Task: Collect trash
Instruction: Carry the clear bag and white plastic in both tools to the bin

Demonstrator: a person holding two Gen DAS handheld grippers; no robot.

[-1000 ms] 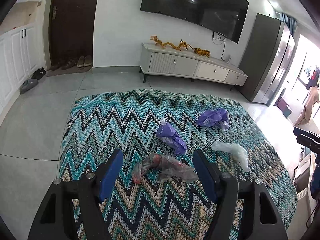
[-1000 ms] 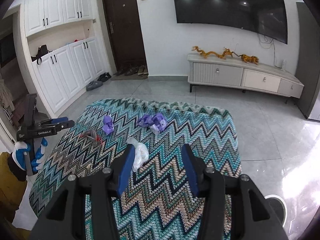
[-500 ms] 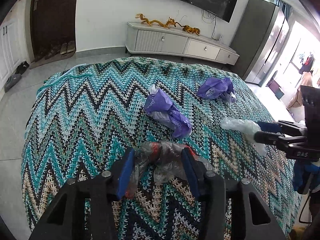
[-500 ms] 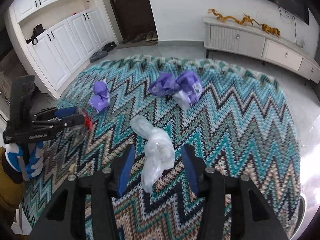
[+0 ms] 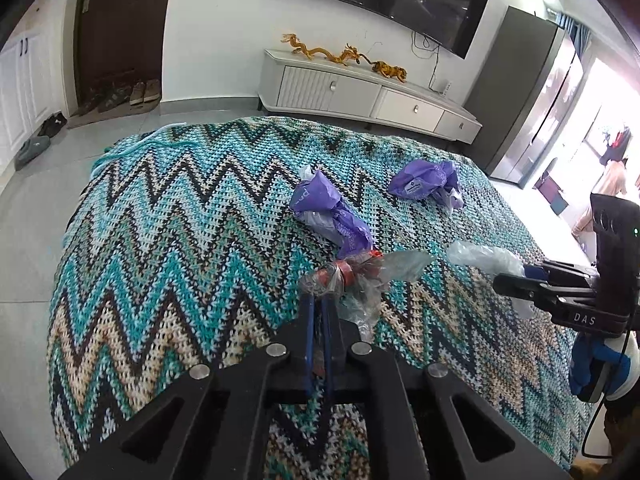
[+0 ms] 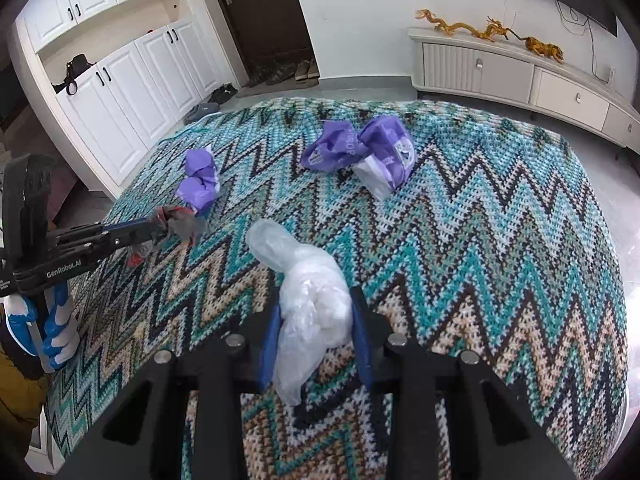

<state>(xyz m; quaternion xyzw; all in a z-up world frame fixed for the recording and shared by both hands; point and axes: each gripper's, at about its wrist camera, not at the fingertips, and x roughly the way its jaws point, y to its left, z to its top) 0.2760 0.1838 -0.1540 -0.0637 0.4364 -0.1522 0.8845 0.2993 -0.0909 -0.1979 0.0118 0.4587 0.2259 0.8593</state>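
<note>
Closing on the clear bag (image 6: 310, 312), the right gripper (image 6: 316, 336) straddles its near end; its long axis runs up-left, away from the jaws. The left gripper (image 5: 318, 308) is clamped on the red-flecked wrapper (image 5: 352, 276), both on the blanket (image 5: 180, 220).

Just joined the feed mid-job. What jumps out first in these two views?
Both grippers work trash on the zigzag blanket: the left gripper is shut on a clear-and-red wrapper, and the right gripper is closing around a white plastic bag. Two purple bags lie beyond.
</note>
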